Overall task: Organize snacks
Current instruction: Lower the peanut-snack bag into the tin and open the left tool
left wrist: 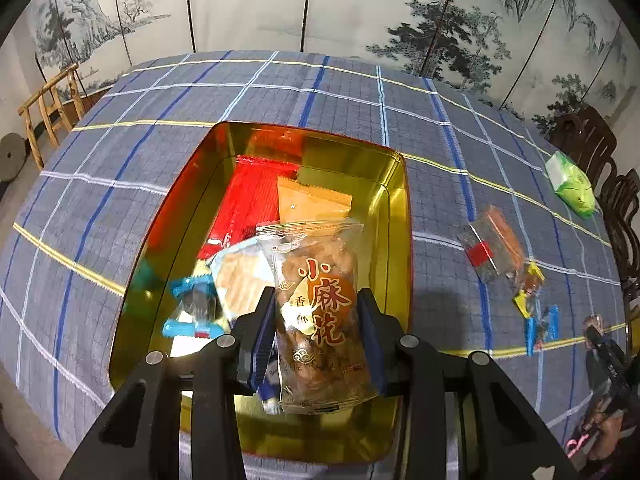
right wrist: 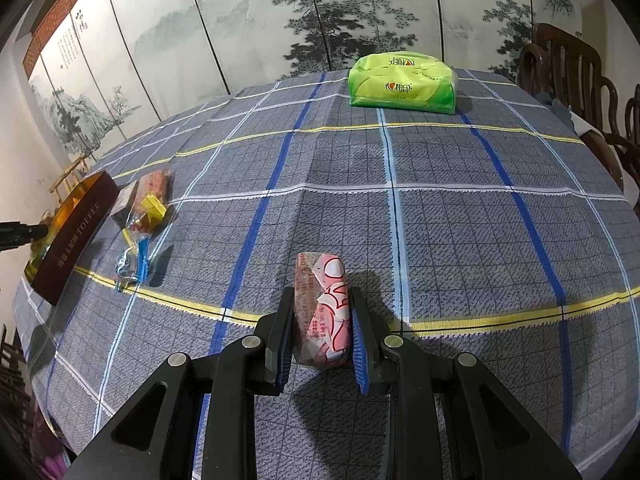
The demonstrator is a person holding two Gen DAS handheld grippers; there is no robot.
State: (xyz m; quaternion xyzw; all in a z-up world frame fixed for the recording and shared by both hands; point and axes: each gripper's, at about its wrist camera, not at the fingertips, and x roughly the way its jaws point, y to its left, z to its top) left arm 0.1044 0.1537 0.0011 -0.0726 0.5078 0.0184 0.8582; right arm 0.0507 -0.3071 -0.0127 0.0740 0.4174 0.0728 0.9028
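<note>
My left gripper (left wrist: 318,312) is shut on a clear bag of brown fried dough twists (left wrist: 320,280) and holds it over the gold tin (left wrist: 394,200). Inside the tin lie a red packet (left wrist: 248,200), an orange packet (left wrist: 308,202), a cracker pack (left wrist: 236,276) and a blue-edged candy (left wrist: 192,312). My right gripper (right wrist: 322,312) is shut on a pink and white wrapped snack (right wrist: 322,304) just above the tablecloth. Loose snacks (left wrist: 496,248) and small candies (left wrist: 536,304) lie to the right of the tin; in the right wrist view the candies (right wrist: 138,220) sit beside the tin (right wrist: 76,236).
A green tissue pack (right wrist: 402,82) rests at the far side of the plaid tablecloth (right wrist: 460,220). Dark wooden chairs (right wrist: 572,68) stand at the right edge of the table, and a light wooden chair (left wrist: 52,108) at the far left. A painted folding screen stands behind.
</note>
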